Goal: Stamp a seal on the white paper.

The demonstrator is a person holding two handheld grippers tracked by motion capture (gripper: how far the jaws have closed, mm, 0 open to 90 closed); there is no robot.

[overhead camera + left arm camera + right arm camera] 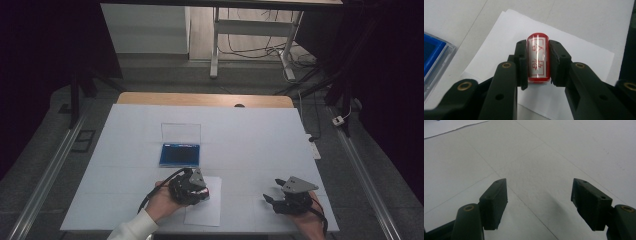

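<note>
My left gripper (538,48) is shut on a red cylindrical stamp (537,60) with a white label bearing red characters. Its pads press on both sides of the stamp, just above a loose white sheet of paper (579,52). In the high view this left gripper (202,192) hangs over the sheet (205,212) near the table's front edge, held by a hand in a white sleeve. My right gripper (272,191) stays to the right of it, over the white table cover. In its own view the right gripper (539,197) is open, with nothing between the jaws.
A blue ink pad case (180,154) with its clear lid (181,132) standing upright lies just beyond the sheet; its corner (431,55) shows at the left gripper view's left. The white cover (250,140) spans the table. A power strip (313,147) lies at the right edge.
</note>
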